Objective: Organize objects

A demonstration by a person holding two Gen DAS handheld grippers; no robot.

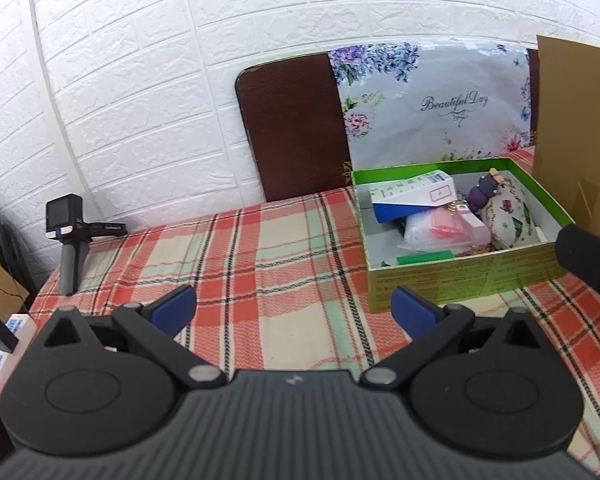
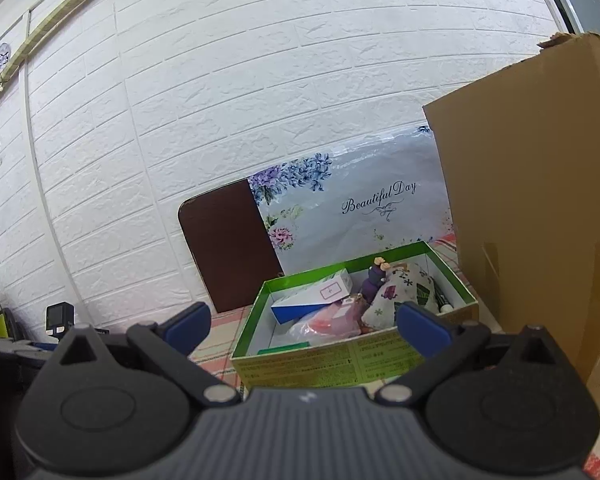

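A green open box (image 1: 452, 278) stands on the plaid tablecloth (image 1: 268, 256), right of centre. Inside lie a blue-and-white carton (image 1: 414, 196), a pink packet in clear plastic (image 1: 440, 230), a purple figurine (image 1: 486, 192) and a floral pouch (image 1: 514, 214). My left gripper (image 1: 294, 314) is open and empty above the cloth, left of the box. My right gripper (image 2: 302, 326) is open and empty, raised in front of the same box (image 2: 340, 364), with the carton (image 2: 314, 300) and pouch (image 2: 404, 292) visible inside. Part of the right gripper shows at the left wrist view's right edge (image 1: 588, 256).
A tall cardboard box (image 2: 540, 208) stands right of the green box. A brown board (image 1: 296, 128) and a floral "Beautiful Day" bag (image 1: 432, 104) lean on the white brick wall. A small camera on a grip (image 1: 66, 224) stands at the table's far left corner.
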